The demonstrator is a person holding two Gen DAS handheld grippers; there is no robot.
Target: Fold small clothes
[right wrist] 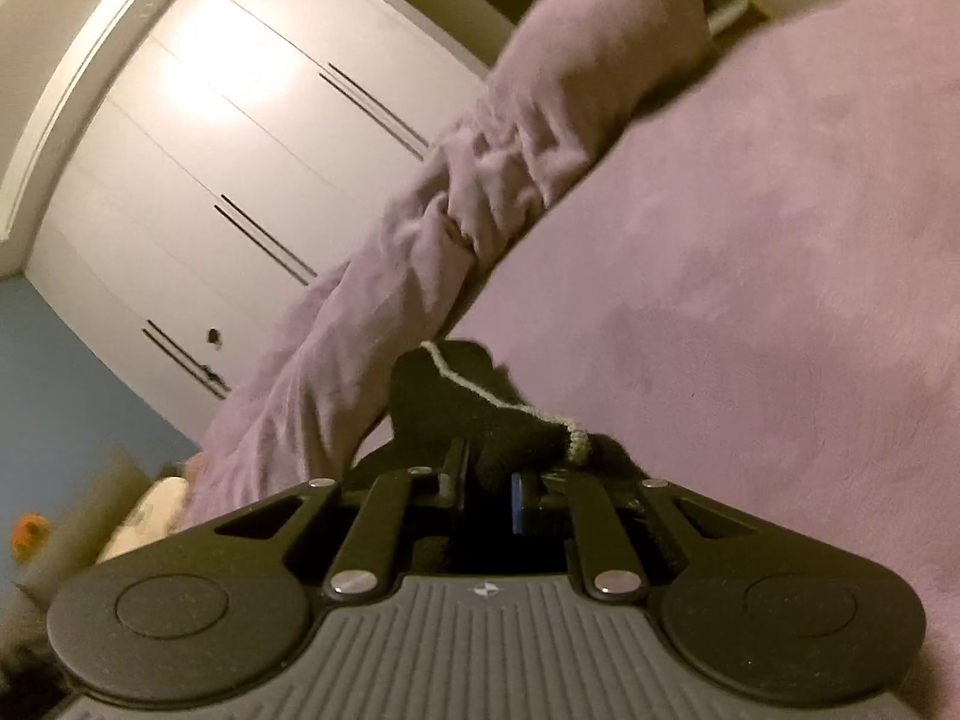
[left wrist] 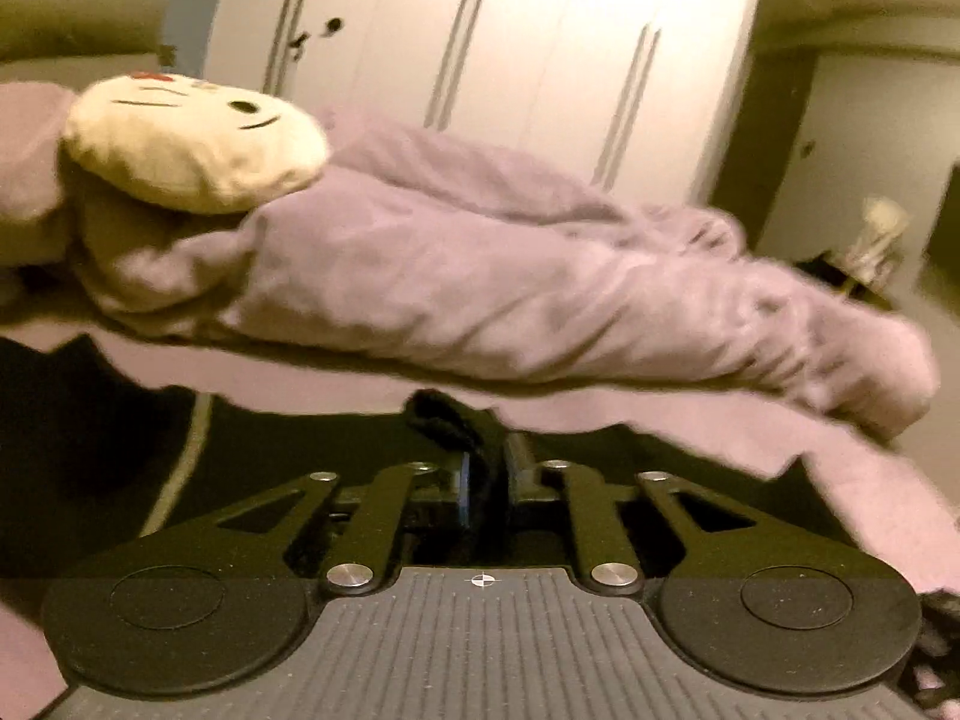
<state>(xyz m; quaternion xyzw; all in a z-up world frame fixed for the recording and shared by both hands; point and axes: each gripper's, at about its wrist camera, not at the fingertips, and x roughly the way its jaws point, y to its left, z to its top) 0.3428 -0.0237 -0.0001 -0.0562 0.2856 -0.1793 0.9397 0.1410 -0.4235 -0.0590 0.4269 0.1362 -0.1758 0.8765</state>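
A small black garment (left wrist: 252,444) with a pale trim line lies on the pink bed cover (left wrist: 690,420) under my left gripper (left wrist: 485,480). The left jaws stand close together and pinch a fold of this black cloth, which sticks up between the pads. In the right wrist view my right gripper (right wrist: 487,480) is shut on a bunched edge of the black garment (right wrist: 462,402), whose light knitted trim (right wrist: 516,405) runs across the top of the bunch. Most of the garment is hidden below both grippers.
A rumpled lilac blanket (left wrist: 480,276) lies across the bed behind the garment, with a cream plush toy (left wrist: 192,144) on its left end. White wardrobe doors (left wrist: 510,48) stand beyond. The pink bed cover (right wrist: 750,300) spreads to the right in the right wrist view.
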